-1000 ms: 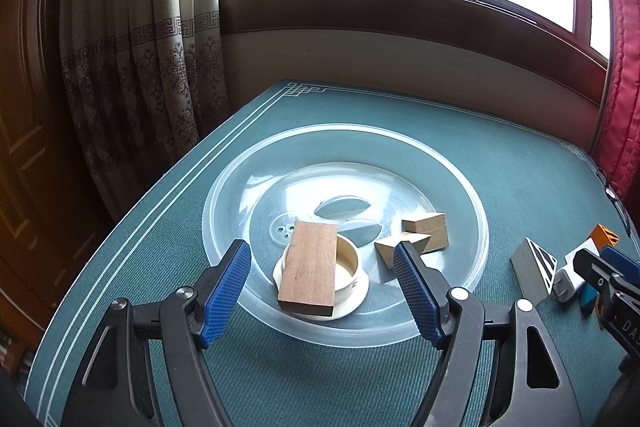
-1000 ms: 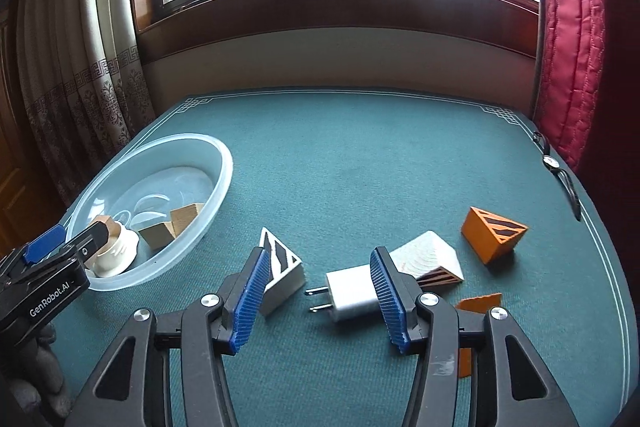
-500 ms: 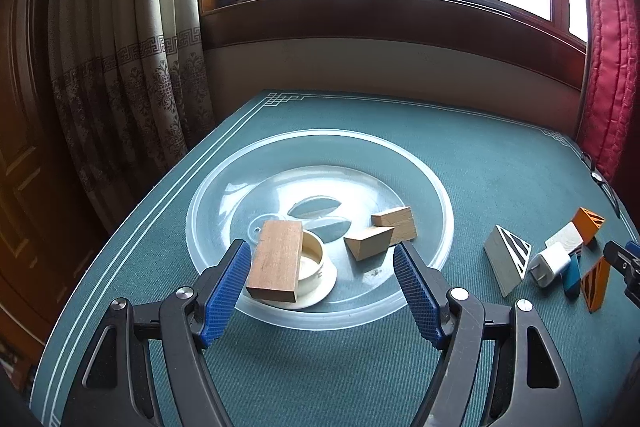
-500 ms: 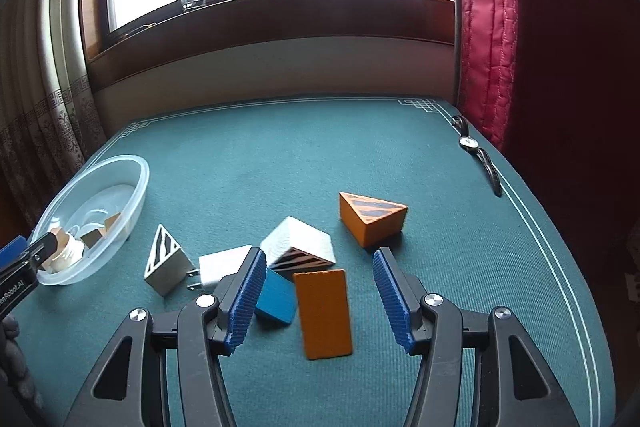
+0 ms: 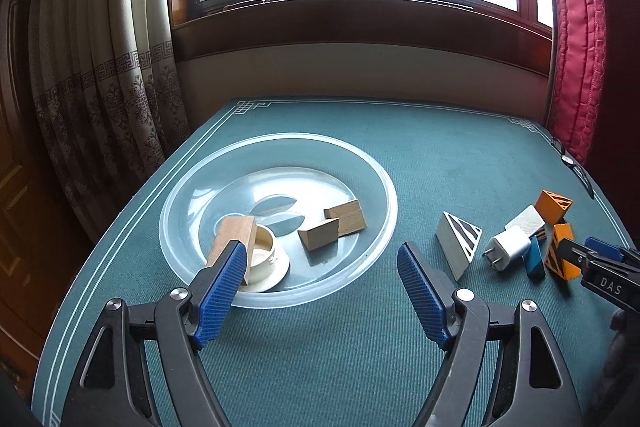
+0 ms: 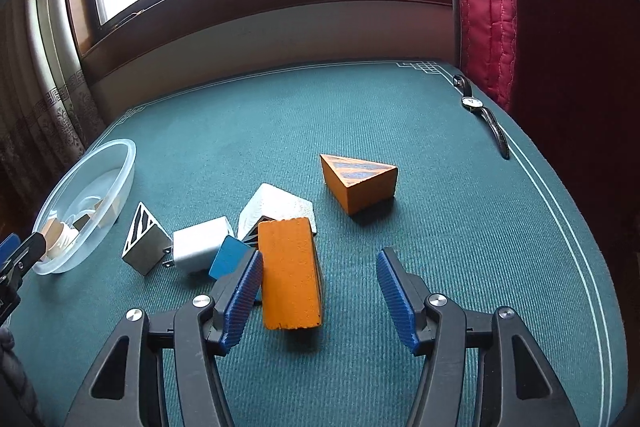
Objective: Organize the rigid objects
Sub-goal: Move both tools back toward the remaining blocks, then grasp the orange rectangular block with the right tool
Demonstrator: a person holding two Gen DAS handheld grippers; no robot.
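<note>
A clear plastic bowl [image 5: 276, 301] holds a tan wooden block [image 5: 236, 237] leaning on a white cup [image 5: 266, 259], plus two wooden wedges [image 5: 332, 227]. My left gripper [image 5: 320, 291] hovers over the bowl's near rim, its jaws opening with nothing between them. In the right wrist view my right gripper [image 6: 320, 291] straddles an orange rectangular block [image 6: 290, 275] lying on the cloth. Its jaws are opening; the block sits against the left finger and well clear of the right one. My right gripper [image 5: 600, 263] also shows at the right edge of the left wrist view.
Around the orange block lie a blue block [image 6: 228, 257], a white charger plug [image 6: 200, 245], a silver striped wedge [image 6: 146, 239], a white wedge [image 6: 276, 207] and an orange striped wedge [image 6: 360, 183]. A wristwatch [image 6: 480, 111] lies by the red curtain. The bowl [image 6: 120, 163] stands far left.
The right gripper has swung right, from around the charger plug to around the orange block, and its jaws have widened. The left gripper has drawn back from the bowl and opened a little wider.
</note>
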